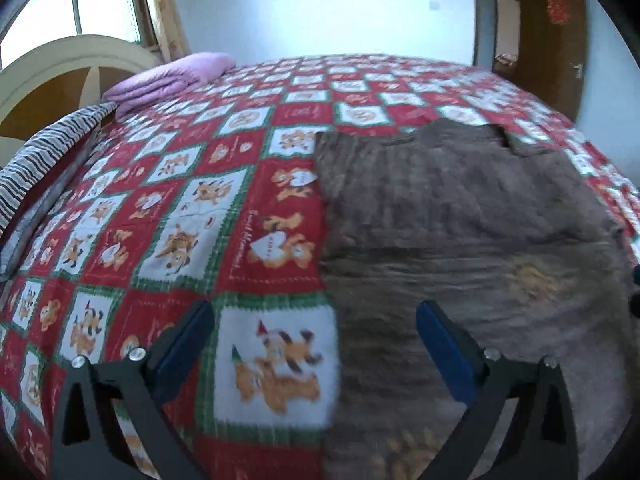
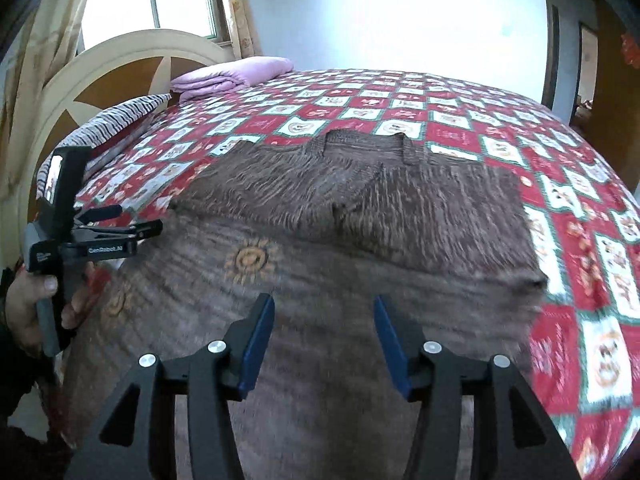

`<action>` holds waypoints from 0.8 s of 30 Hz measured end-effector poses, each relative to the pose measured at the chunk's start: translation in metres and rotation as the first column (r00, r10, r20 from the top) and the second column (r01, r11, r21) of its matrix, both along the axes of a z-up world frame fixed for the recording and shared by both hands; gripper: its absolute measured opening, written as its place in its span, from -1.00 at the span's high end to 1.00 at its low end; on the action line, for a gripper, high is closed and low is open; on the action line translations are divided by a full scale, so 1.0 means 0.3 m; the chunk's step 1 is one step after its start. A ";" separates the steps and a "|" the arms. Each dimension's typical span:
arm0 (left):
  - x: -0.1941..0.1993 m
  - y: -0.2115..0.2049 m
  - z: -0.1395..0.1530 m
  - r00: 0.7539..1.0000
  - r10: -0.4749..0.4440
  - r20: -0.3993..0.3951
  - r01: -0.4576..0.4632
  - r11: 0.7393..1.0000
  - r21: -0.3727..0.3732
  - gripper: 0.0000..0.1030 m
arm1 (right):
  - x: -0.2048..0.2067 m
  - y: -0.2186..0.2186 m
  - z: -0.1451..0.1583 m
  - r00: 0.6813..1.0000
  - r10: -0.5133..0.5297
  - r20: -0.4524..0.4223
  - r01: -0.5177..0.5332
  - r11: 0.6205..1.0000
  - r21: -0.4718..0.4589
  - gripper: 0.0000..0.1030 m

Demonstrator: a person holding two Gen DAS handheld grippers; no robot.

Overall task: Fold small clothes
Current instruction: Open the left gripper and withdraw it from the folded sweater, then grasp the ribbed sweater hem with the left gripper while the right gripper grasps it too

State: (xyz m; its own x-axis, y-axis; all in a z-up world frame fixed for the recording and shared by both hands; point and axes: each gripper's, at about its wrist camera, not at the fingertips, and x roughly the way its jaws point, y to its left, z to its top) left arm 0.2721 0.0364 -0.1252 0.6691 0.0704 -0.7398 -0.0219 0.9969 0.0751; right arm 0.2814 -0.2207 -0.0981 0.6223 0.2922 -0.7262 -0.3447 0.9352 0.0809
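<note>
Brown knit garment (image 2: 320, 240) lies part-folded on the red checked bedspread (image 1: 160, 200), near edge. Left gripper (image 1: 316, 344) wide open, right gripper (image 2: 324, 340) half open, both empty. Next: grab an edge, fold across.

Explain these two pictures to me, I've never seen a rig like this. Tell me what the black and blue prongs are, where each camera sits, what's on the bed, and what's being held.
No robot here: a person holds a hand-held gripper in each hand, each with a wide-angle camera looking along its two blue-padded fingers. One picture is from the left gripper, the other from the right gripper. The right view also shows the left gripper from the side in the person's hand. A brown knitted garment lies spread on a red and white cartoon bedspread. A folded lilac blanket and a striped pillow lie near the headboard. Both grippers are open and hold nothing.
</note>
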 end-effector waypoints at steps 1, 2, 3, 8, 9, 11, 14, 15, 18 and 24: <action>-0.020 -0.005 0.015 1.000 -0.008 0.011 0.008 1.000 -0.003 -1.00 | -0.026 -0.008 0.001 1.000 -0.004 0.000 0.004 1.000 -0.003 -0.04; -0.036 -0.010 0.026 1.000 -0.015 0.020 0.015 1.000 -0.004 -1.00 | -0.046 -0.013 0.002 1.000 -0.009 0.001 0.009 1.000 -0.006 -0.04; -0.054 -0.015 0.036 0.999 -0.021 0.028 0.021 1.000 -0.003 -1.00 | -0.059 -0.015 0.002 1.000 -0.017 -0.002 0.017 1.000 -0.007 -0.04; -0.122 -0.017 0.069 0.998 -0.045 0.050 0.046 0.999 -0.016 -1.00 | -0.120 -0.034 -0.004 0.999 -0.051 -0.016 0.051 0.999 0.005 -0.04; -0.135 -0.016 0.072 0.997 -0.048 0.053 0.050 0.999 -0.018 -1.00 | -0.129 -0.035 -0.005 0.998 -0.054 -0.020 0.054 0.999 0.005 -0.04; -0.159 -0.015 0.076 0.997 -0.052 0.054 0.053 0.998 -0.020 -1.00 | -0.150 -0.038 -0.011 0.998 -0.062 -0.028 0.062 0.998 -0.001 -0.05; -0.194 -0.012 0.080 0.997 -0.058 0.057 0.060 0.998 -0.022 -1.00 | -0.184 -0.049 -0.017 0.997 -0.073 -0.039 0.073 0.997 -0.006 -0.05; -0.208 -0.012 0.080 0.996 -0.060 0.058 0.061 0.998 -0.018 -1.00 | -0.195 -0.054 -0.019 0.996 -0.076 -0.042 0.076 0.997 -0.004 -0.05; -0.249 -0.013 0.076 0.996 -0.071 0.057 0.072 0.997 -0.013 -1.00 | -0.232 -0.071 -0.025 0.994 -0.090 -0.055 0.089 0.996 -0.005 -0.05; -0.327 -0.023 0.059 0.994 -0.103 0.047 0.103 0.995 0.003 -1.00 | -0.283 -0.099 -0.028 0.990 -0.115 -0.082 0.116 0.993 0.002 -0.05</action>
